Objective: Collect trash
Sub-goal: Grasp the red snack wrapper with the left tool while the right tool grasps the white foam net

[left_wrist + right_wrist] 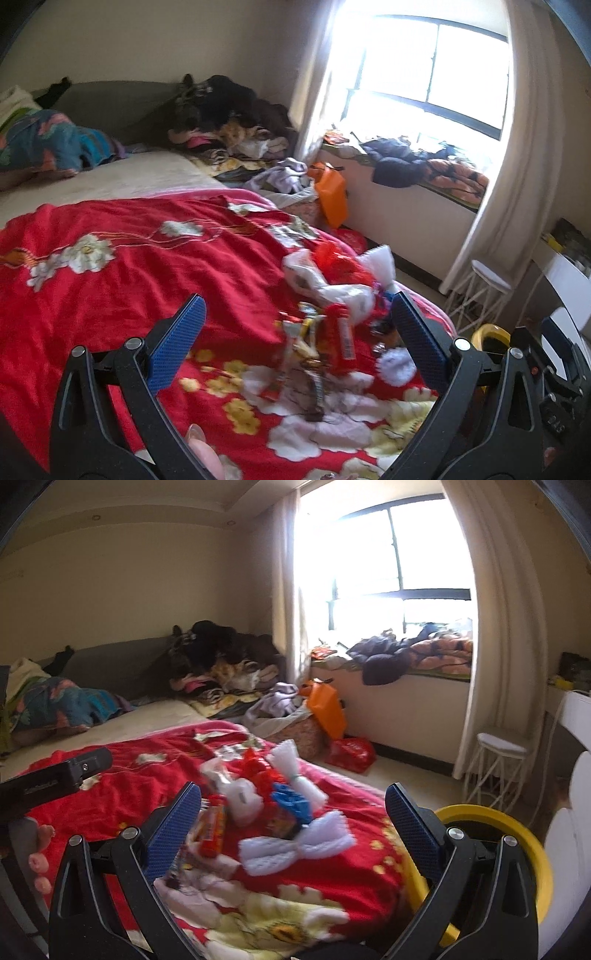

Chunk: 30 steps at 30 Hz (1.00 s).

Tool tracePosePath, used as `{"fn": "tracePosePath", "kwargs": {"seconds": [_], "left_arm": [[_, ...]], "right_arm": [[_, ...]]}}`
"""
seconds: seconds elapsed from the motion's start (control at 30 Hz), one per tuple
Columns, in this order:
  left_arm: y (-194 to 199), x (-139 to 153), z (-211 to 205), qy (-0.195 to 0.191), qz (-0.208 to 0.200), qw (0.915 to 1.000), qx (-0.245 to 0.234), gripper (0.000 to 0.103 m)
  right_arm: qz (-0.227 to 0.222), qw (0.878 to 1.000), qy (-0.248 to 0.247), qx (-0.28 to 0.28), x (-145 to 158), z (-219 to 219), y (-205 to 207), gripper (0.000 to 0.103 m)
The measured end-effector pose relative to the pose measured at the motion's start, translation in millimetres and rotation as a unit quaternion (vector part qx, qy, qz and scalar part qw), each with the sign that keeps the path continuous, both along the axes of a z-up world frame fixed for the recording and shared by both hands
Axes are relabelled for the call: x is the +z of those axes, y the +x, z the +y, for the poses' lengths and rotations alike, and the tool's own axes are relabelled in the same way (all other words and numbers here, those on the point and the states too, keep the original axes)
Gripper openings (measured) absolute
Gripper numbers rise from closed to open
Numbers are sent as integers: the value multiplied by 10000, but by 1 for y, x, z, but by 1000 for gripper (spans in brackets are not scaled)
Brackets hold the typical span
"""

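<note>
trash [332, 332] heaped on red blanket [129, 266], left claw [295, 347] and right claw [291, 830] both agape, empty

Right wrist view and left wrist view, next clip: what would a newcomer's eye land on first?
First the red floral blanket over the near end of the bed, with a scatter of trash on it: wrappers, white foam pieces and a blue scrap. Both the left gripper and the right gripper are open above that pile, holding nothing. Next comes the blown-out bright window at the back, and the yellow bin rim beside the bed at lower right.
</note>
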<state>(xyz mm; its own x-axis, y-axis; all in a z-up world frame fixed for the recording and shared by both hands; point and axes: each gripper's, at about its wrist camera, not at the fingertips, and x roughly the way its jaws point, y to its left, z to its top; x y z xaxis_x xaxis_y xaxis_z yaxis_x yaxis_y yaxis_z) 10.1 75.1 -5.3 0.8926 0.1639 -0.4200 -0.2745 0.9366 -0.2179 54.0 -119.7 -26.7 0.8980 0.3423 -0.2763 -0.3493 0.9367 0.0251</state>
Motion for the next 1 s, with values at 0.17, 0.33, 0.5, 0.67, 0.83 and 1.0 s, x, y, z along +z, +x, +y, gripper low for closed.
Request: {"fn": "tracePosePath", "kwargs": {"seconds": [0.17, 0.33, 0.5, 0.67, 0.83, 1.0], "left_arm": [[3, -9, 29, -144, 172, 9996, 162, 92], [10, -28, 51, -256, 302, 9991, 121, 92], [27, -51, 55, -439, 523, 9974, -241, 92], [46, -75, 41, -366, 915, 9933, -601, 91], [57, -97, 40, -629, 1268, 9871, -744, 70], [61, -109, 38, -878, 1422, 9813, -956, 56]], "right_arm": [[149, 9996, 28, 231, 0, 24, 13, 97], [591, 9978, 194, 221, -13, 36, 39, 97], [987, 9946, 157, -268, -37, 28, 70, 97], [1401, 9867, 187, -798, -60, 7, 101, 97], [2013, 9732, 426, -1026, -85, -8, 132, 97], [2611, 9585, 555, -999, -107, -12, 156, 87]]}}
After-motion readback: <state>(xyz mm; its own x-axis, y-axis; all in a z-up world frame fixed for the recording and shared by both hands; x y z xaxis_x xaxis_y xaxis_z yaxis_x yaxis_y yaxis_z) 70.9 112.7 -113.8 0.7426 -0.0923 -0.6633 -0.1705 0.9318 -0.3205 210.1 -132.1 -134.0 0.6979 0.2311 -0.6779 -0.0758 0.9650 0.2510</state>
